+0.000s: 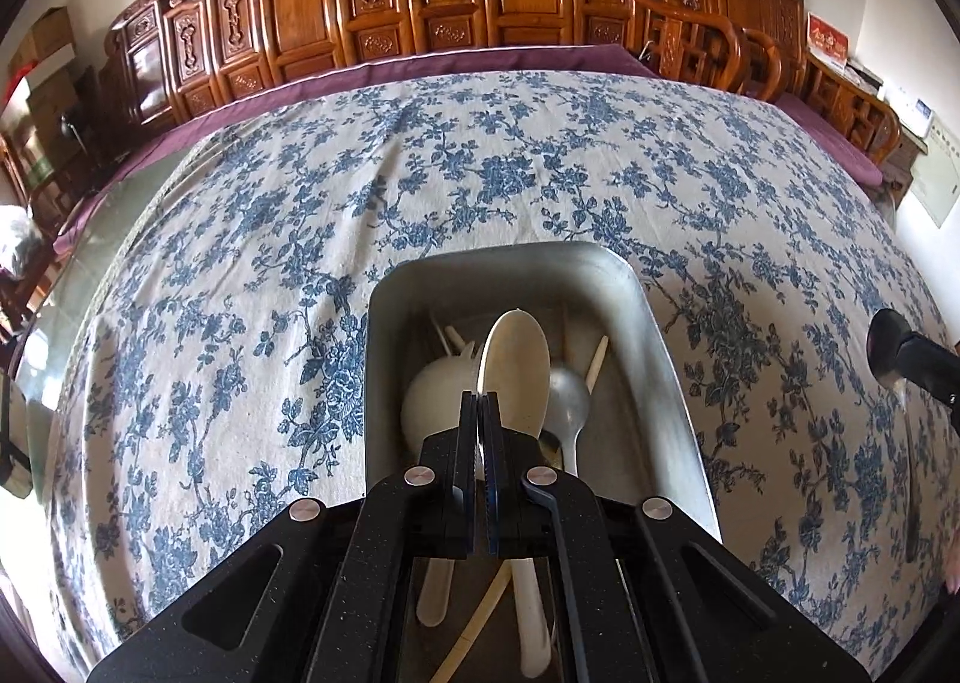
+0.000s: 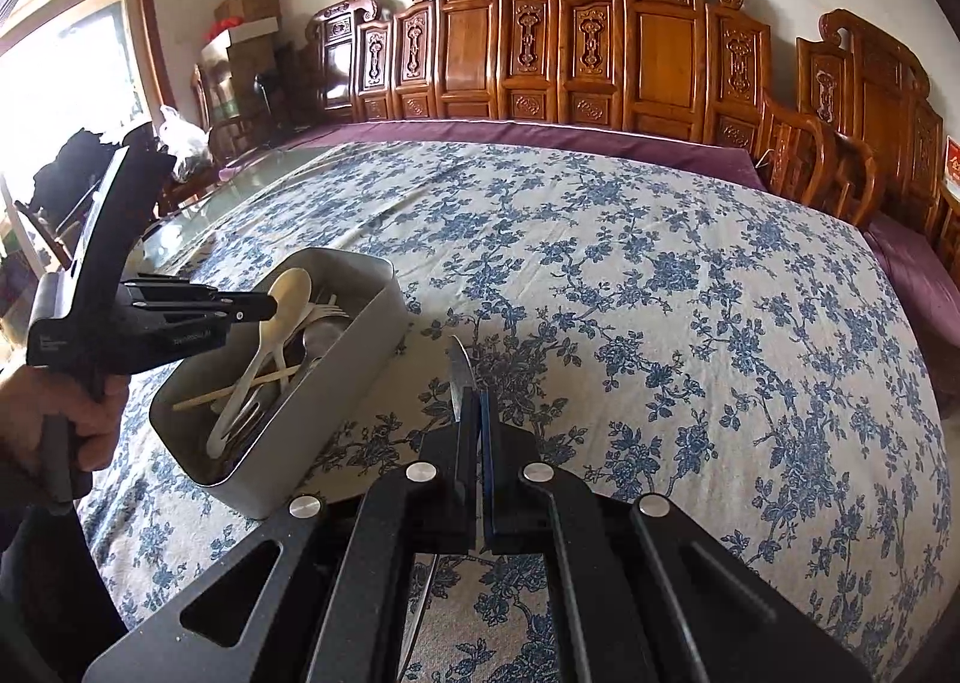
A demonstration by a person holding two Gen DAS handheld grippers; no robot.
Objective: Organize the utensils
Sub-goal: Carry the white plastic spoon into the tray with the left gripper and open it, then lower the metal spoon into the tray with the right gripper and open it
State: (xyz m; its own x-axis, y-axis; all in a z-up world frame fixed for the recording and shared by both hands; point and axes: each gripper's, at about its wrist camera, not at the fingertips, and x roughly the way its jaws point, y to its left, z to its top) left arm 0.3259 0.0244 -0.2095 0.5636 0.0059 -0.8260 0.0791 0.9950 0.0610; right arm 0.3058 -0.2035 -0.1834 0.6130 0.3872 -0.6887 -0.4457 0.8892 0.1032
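Cream spoon (image 1: 515, 365) is clamped edge-on in the left jaws, low centre, over the metal tray (image 1: 654, 335) on the bench. Lower it lengthwise among the utensils before releasing. Right jaws are clamped on a knife (image 2: 461, 377), centre frame; only that view shows its blade and the tray's full length.

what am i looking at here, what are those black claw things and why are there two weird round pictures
No robot: a person holds a black two-finger gripper in each hand, each with a fisheye camera looking along its fingers, hence two round pictures. The left gripper is shut on a cream plastic spoon over a metal bin of spoons, forks and chopsticks. The right gripper is shut on a thin metal utensil, seen edge-on, so I cannot name it. Everything sits on a blue floral tablecloth.
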